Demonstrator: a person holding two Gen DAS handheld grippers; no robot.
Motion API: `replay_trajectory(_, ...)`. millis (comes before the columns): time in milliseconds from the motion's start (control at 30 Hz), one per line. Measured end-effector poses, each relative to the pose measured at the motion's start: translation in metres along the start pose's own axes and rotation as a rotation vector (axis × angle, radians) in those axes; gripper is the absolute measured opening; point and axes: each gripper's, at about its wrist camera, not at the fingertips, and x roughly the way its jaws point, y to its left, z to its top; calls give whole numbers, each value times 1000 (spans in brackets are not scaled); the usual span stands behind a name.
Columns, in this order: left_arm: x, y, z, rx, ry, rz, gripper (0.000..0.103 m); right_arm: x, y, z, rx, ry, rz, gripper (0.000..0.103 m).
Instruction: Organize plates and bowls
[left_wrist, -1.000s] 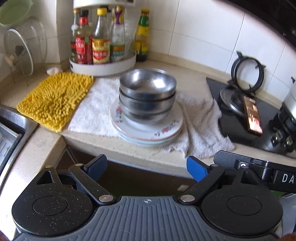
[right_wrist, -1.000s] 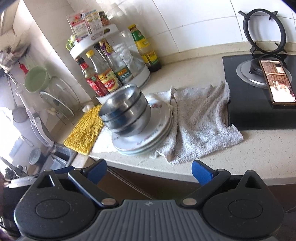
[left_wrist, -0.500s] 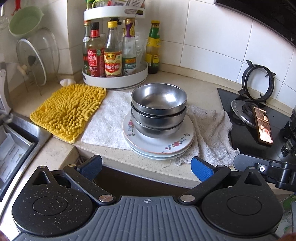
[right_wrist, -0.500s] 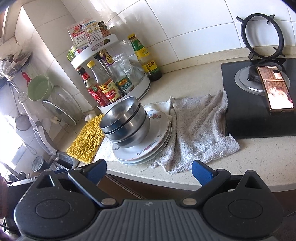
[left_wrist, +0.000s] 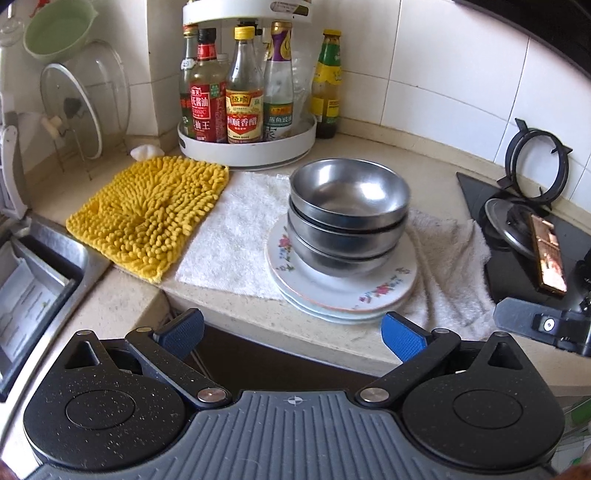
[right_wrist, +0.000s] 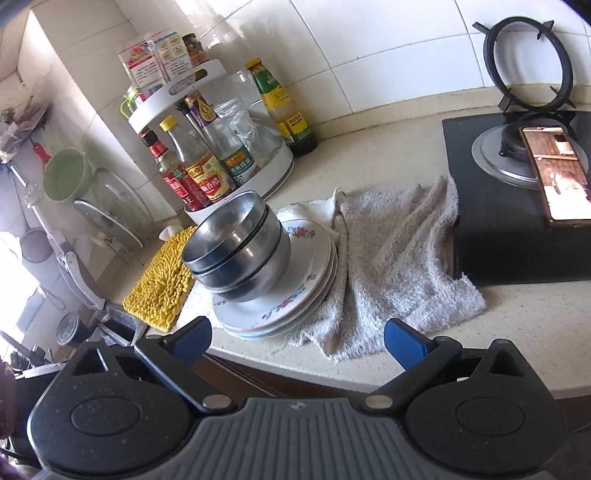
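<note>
Three nested steel bowls (left_wrist: 349, 218) (right_wrist: 236, 245) stand on a stack of white flowered plates (left_wrist: 373, 291) (right_wrist: 314, 266), which rests on towels on the counter. My left gripper (left_wrist: 291, 334) is open and held back from the counter's front edge, just short of the plates, with nothing between its blue pads. My right gripper (right_wrist: 297, 339) is open too, off the counter edge to the right of the stack, empty. Part of the right gripper's body shows at the right edge of the left wrist view.
A yellow shaggy mat (left_wrist: 151, 212) and a white towel (left_wrist: 236, 236) lie left of the stack, a grey towel (right_wrist: 399, 254) to its right. A turntable of sauce bottles (left_wrist: 243, 110) stands behind. A phone (right_wrist: 554, 173) lies on the black hob (right_wrist: 517, 236). A sink (left_wrist: 33, 280) is at far left.
Both grippers have drawn back a little from the counter, so the stack looks smaller and more of the wall shows. The left jaws spread slightly wider. The bowls and plates have not moved.
</note>
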Motion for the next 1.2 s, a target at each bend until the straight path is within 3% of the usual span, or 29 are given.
replay_trajectory(200, -15, 17, 37, 0, -130, 53, 103, 18, 8, 22, -5, -17, -20, 103)
replay_trajectory(333, -45, 31, 56, -36, -280, 37, 103, 26, 18, 35, -11, -36, 7, 103)
replay_trajectory(433, -17, 47, 63, -146, -139, -37, 103, 34, 21, 37, -5, -26, 27, 103)
replay_trajectory(500, -3, 53, 59, -191, -90, -29, 102, 38, 22, 34, -5, -11, 30, 103)
replay_trajectory(833, -1, 39, 45, -134, -99, 42, 103, 39, 11, 22, 4, 40, 19, 103)
replay_trajectory(1200, -15, 24, 41, -92, -128, -53, 103, 26, 12, 24, -17, 14, 33, 103)
